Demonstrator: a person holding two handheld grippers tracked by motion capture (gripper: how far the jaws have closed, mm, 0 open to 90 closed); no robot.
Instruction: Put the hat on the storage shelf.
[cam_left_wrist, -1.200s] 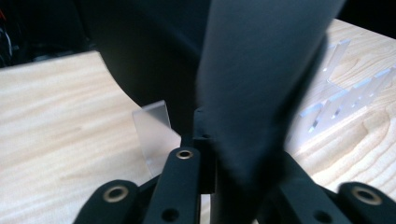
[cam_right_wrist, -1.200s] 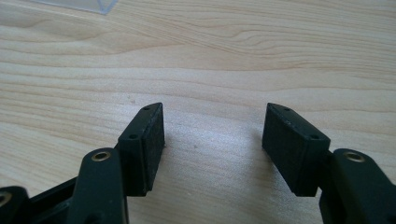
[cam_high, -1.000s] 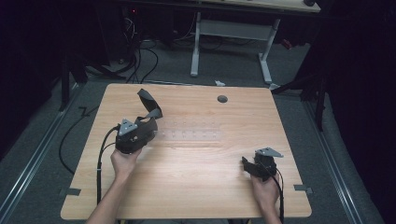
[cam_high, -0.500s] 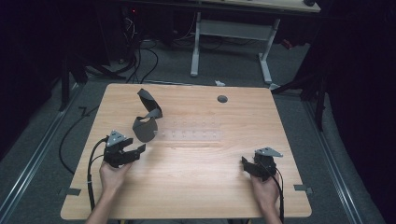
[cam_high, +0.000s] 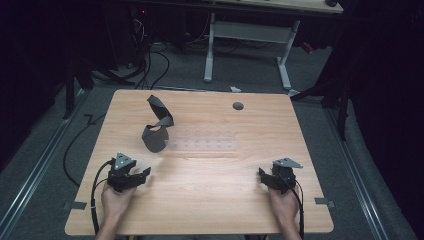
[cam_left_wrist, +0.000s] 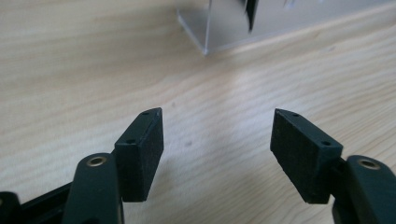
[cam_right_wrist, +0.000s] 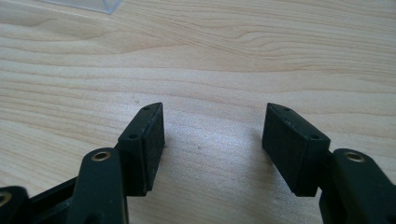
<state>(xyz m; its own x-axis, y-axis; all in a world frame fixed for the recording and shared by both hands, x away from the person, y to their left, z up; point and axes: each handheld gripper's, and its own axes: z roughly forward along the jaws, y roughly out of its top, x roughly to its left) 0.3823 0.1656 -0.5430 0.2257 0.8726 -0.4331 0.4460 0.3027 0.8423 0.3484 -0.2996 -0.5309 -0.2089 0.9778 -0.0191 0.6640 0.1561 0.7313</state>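
The left gripper rests low over the table, its jaws having just been opening; they stand apart with nothing between them. Ahead of it and slightly to its right lies the dark curled strap, one end resting on the near end of a clear plastic rack, well clear of the pads. The right gripper hovers near the table's front edge, also released and empty, the rack ahead to its left.

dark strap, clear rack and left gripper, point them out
dark strap (cam_high: 156, 139), high view, on its lower curled end
clear rack (cam_high: 210, 146), high view, on its middle
left gripper (cam_high: 145, 174), high view, between its jaw tips
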